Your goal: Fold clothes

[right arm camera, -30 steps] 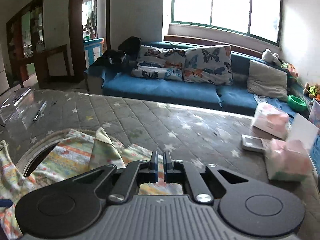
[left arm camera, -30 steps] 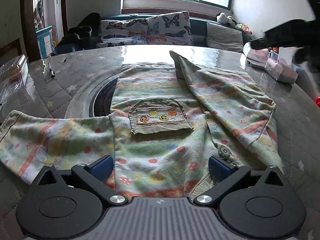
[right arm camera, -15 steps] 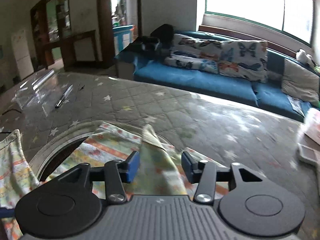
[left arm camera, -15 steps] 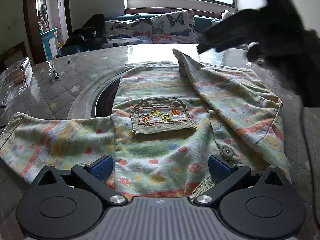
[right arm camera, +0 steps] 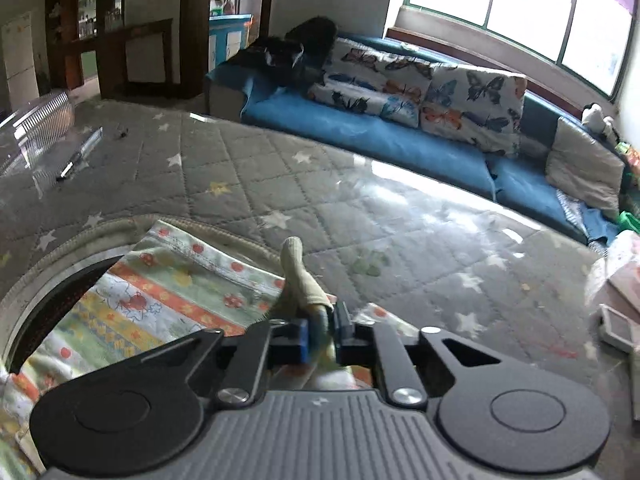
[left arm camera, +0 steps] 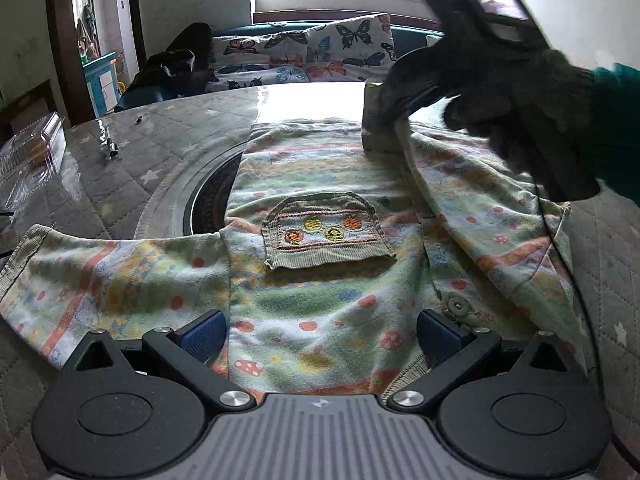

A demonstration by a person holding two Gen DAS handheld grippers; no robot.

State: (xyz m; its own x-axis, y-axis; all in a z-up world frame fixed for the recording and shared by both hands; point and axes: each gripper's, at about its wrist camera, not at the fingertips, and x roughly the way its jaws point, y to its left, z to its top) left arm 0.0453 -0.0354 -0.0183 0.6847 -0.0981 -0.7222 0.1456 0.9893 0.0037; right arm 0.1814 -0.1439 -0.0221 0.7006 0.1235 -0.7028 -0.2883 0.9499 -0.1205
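A child's patterned shirt (left arm camera: 312,288) with a ribbed chest pocket (left arm camera: 324,236) lies flat on the table. Its left sleeve (left arm camera: 100,276) is spread out sideways. Its right sleeve (left arm camera: 480,208) is folded over the body. My left gripper (left arm camera: 320,332) is open, low over the shirt's near hem. My right gripper (right arm camera: 322,334) is shut on the ribbed cuff (right arm camera: 298,276) of the folded sleeve at the shirt's far end; it shows as a dark shape (left arm camera: 412,96) in the left wrist view.
The grey quilted table (right arm camera: 320,184) has a round recess (left arm camera: 208,196) under the shirt. A pen (right arm camera: 78,158) and a clear plastic box (left arm camera: 28,156) lie at the left. Tissue packs and a small device (right arm camera: 616,328) sit at the right. A blue sofa (right arm camera: 360,136) stands behind.
My right gripper came down to the sleeve's cuff, opened, then shut on it. My left gripper stayed open over the hem.
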